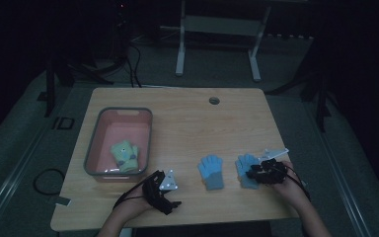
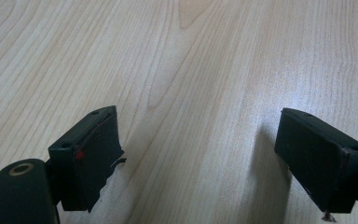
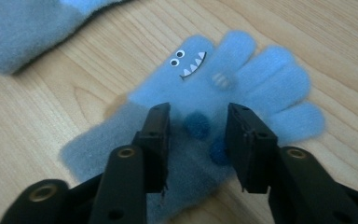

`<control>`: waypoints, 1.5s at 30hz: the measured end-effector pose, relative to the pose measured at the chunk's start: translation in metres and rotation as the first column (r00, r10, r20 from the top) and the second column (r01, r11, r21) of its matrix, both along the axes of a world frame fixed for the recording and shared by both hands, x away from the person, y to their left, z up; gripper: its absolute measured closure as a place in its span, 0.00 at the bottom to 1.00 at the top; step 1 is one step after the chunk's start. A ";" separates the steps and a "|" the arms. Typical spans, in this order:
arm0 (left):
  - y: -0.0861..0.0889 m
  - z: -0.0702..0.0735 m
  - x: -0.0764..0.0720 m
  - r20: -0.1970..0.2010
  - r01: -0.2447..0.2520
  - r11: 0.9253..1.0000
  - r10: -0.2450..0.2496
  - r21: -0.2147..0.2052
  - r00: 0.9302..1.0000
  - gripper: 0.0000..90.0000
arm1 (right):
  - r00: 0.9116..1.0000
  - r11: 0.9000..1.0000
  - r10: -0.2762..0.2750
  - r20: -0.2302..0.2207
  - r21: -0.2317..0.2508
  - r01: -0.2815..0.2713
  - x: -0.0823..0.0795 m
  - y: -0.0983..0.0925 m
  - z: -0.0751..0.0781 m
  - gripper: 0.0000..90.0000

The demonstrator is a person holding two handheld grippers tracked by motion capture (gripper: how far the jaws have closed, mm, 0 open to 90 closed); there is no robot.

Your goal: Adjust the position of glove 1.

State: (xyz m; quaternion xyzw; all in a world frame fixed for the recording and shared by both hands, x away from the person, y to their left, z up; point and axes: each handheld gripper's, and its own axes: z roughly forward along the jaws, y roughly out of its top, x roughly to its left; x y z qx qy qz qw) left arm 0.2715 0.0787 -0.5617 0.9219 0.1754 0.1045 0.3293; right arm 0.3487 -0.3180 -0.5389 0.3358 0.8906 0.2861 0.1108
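Currently the right hand-held gripper [image 3: 198, 140] hovers with jaws apart astride the right blue glove [image 3: 223, 98], seemingly not pinching it. That glove lies near the worktop's [image 1: 187, 123] front right corner, fingers pointing away; the left hand-held gripper [image 2: 200, 158] gapes, farther off.
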 end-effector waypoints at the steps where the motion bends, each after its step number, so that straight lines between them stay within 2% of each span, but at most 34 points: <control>1: 0.000 0.000 0.000 0.000 0.001 1.000 -0.001 0.000 1.000 0.16 | 1.000 1.000 -0.002 0.003 -0.002 0.002 0.000 0.000 0.000 0.71; 7: 0.000 0.000 0.000 -0.002 0.000 1.000 0.000 -0.002 1.000 0.16 | 1.000 1.000 -0.025 0.006 0.000 0.025 0.000 0.001 0.000 0.88; 14: 0.000 0.000 0.000 -0.003 0.005 1.000 -0.005 0.000 1.000 0.16 | 0.998 0.998 -0.055 -0.003 0.019 0.055 -0.003 0.002 0.004 0.94; 17: 0.000 0.000 0.000 -0.004 0.004 1.000 -0.004 0.000 1.000 0.16 | 0.999 0.998 -0.054 -0.004 0.034 0.054 -0.005 0.002 0.012 0.94; 25: 0.000 0.000 0.000 -0.007 0.002 1.000 -0.002 -0.001 1.000 0.16 | 0.998 0.996 -0.049 0.042 0.081 0.045 -0.009 0.006 0.048 0.94; 32: 0.000 0.000 0.000 -0.005 0.002 1.000 -0.002 0.001 1.000 0.16 | 0.997 0.994 -0.011 0.074 0.111 0.003 -0.013 0.018 0.074 0.94; 37: -0.001 0.000 0.000 -0.002 0.001 1.000 -0.001 0.001 1.000 0.16 | 0.996 0.988 0.035 0.086 0.148 -0.048 -0.016 0.033 0.088 0.94; 41: -0.001 0.000 0.000 -0.004 0.000 1.000 0.000 -0.003 1.000 0.16 | 0.993 0.979 0.078 0.092 0.179 -0.093 -0.017 0.051 0.094 0.94; 45: 0.000 0.000 0.000 -0.002 0.002 1.000 -0.002 0.000 1.000 0.16 | 0.986 0.973 0.132 0.098 0.178 -0.148 -0.019 0.075 0.092 0.94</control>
